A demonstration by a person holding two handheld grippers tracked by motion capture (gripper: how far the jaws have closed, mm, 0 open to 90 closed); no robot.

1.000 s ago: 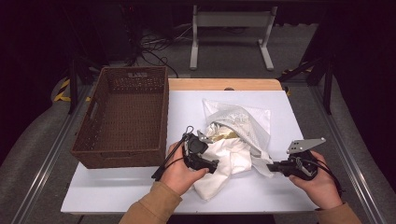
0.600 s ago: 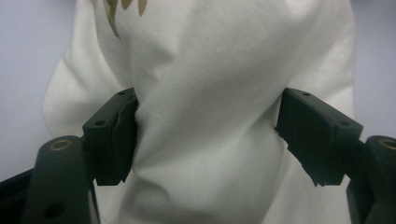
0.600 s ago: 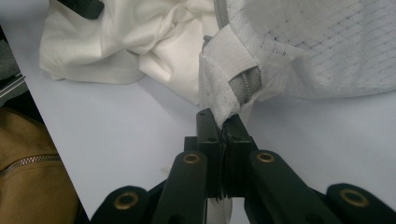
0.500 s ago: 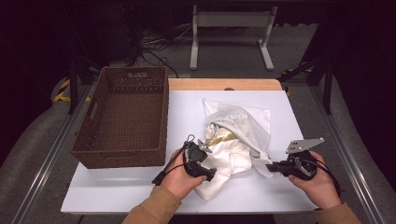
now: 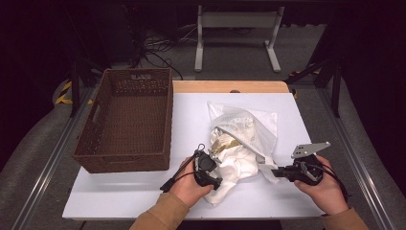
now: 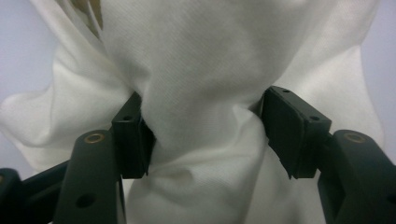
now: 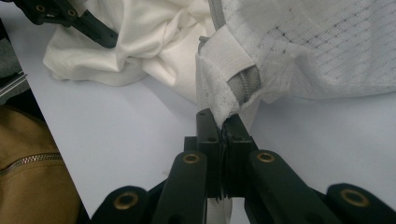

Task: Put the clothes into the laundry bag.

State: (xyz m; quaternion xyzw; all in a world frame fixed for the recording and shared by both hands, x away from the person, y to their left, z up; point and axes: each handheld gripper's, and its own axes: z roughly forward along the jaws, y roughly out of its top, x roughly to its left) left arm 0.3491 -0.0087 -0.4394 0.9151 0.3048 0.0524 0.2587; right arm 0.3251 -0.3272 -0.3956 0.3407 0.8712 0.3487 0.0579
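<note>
White table (image 5: 143,191) | crumpled white cloth (image 6: 196,70) between closing left jaws | right jaws clamp mesh bag (image 7: 327,46) corner

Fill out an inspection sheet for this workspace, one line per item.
Surface: white table top, bare at its near edge.
Job's things: white garment partly out of a mesh laundry bag with a zip.
Clutter: empty brown wicker basket at the left.
Grippers: left gripper has just been closing around a bunch of the garment, which sits between its pads; right gripper shut on the bag's zip corner.
Cables: a black cable trails from the left gripper; more lie on the floor behind the table.
Surroundings: dark room, grey metal stand behind the table, yellow-black tape on the floor.
</note>
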